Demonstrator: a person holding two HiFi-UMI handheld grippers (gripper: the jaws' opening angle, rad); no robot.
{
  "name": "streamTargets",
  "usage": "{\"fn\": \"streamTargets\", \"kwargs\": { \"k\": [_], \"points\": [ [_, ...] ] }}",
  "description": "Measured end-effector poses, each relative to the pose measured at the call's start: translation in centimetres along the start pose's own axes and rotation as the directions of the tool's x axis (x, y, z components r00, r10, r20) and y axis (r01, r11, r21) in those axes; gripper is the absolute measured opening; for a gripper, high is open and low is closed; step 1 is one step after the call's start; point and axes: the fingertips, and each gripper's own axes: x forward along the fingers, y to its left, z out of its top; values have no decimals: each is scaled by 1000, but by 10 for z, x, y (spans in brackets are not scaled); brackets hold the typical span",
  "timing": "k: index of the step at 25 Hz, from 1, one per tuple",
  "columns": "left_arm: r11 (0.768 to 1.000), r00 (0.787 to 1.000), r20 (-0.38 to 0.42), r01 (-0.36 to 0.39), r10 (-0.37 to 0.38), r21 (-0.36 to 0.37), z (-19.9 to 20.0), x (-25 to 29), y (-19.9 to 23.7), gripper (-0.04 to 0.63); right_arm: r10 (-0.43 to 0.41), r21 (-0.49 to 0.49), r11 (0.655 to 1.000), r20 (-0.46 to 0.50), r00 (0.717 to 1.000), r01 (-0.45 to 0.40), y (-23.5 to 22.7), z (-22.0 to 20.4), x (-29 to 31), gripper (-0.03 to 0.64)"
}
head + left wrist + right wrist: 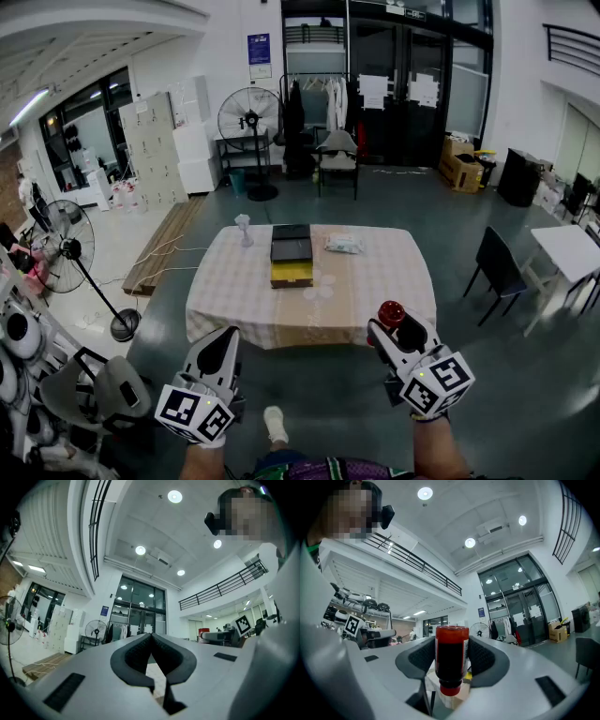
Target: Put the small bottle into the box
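My right gripper is shut on a small bottle of dark red liquid, held upside down with its red cap low between the pads. It hangs in the air short of the table's near edge. The box, black with a yellow front, lies open on the checked tablecloth at mid-table. My left gripper is shut and empty, held level in front of the table's left side.
On the table stand a small white figure at the back left and a clear packet at the back right. A pedestal fan is to the left. A black chair and white table are right.
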Motion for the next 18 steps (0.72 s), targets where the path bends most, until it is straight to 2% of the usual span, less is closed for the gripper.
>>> {"fn": "streamTargets", "kwargs": {
  "k": [8, 18],
  "points": [
    [1000, 1000, 4, 12, -12, 22, -7, -10, -23, 23, -28, -43, 999, -19, 999, 27, 9, -7, -24, 219],
    [1000, 1000, 1, 19, -19, 3, -12, -17, -32, 23, -43, -49, 998, -37, 998, 41, 13, -13, -37, 219]
  ]
}}
